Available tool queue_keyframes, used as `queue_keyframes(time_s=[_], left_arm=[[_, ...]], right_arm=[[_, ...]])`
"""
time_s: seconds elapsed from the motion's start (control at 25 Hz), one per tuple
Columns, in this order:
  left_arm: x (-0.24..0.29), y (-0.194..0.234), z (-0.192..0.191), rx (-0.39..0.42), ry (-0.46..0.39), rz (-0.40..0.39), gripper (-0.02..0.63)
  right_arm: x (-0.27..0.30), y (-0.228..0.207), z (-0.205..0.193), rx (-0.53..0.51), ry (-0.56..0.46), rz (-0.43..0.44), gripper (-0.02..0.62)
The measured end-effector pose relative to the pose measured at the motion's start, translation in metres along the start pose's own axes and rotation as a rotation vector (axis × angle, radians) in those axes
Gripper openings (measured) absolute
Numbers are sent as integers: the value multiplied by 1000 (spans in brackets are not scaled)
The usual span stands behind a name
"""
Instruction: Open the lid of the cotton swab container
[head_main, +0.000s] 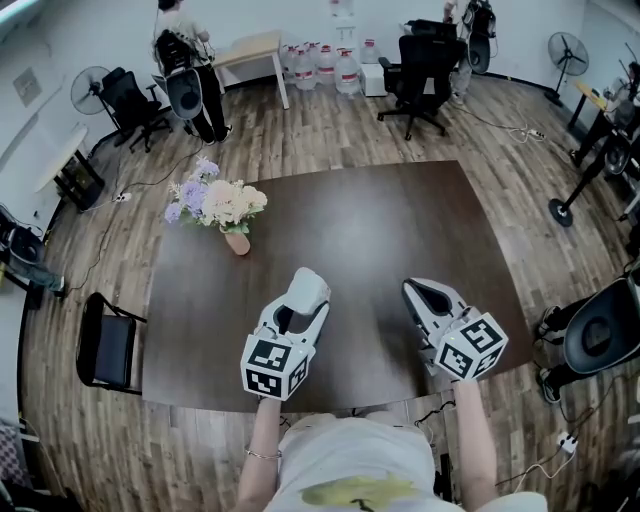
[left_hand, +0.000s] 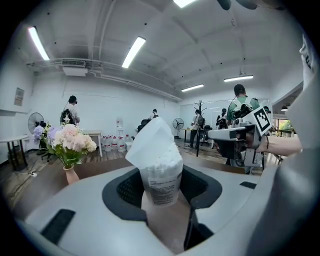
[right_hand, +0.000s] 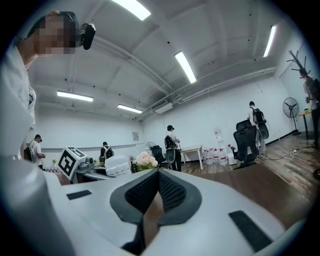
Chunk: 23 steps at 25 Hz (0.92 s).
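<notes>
Dark wood floor (head_main: 330, 130) runs all around the brown table (head_main: 400, 220) I stand at, with office chairs, fans and a row of water bottles (head_main: 320, 62) along the far wall, where a few people are busy.

On the table, toward its far left corner, a small vase (head_main: 237, 241) holds pale flowers (head_main: 215, 200). Nothing else rests on the tabletop.

I hold both grippers over the near half of the table, well apart from each other. The left gripper (head_main: 298, 312) is a little left of the middle of the near edge and is clamped on the cotton swab container (left_hand: 161, 184). Its clear, labelled body stands upright between the two black pads, which press on either side of it. The container is off the table, carried in that grip. Its white lid (left_hand: 149, 141) is tilted up on one side, and the packed white swab heads (left_hand: 162, 164) show under it at the rim.

The right gripper (head_main: 428, 296) hangs over the near right part of the table, pointing about level. Its jaws are closed together with nothing between them. It touches neither the container nor the lid. From its own view I see the left gripper's marker cube (right_hand: 70, 161) off to the left, with the flowers beyond it.
</notes>
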<state>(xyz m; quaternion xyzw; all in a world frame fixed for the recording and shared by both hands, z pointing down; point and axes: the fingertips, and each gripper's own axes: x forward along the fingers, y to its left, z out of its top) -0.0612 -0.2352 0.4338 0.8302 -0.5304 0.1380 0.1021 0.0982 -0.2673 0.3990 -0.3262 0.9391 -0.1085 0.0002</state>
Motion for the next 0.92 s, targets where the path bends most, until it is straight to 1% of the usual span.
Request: queue_keyframes(time_s=[0.2, 0.36, 0.48, 0.92], left_arm=[[1, 1, 0, 0, 5, 7, 207], [1, 2, -1, 2, 9, 15, 207], [3, 5, -1, 0, 7, 17, 207], [10, 6, -5, 1, 21, 22, 208]], right_arm=[[-2, -9, 2, 6, -18, -43, 21], [-7, -21, 4, 28, -59, -109, 21], [-8, -27, -2, 28, -61, -150, 20], [-6, -30, -7, 33, -69, -155, 20]])
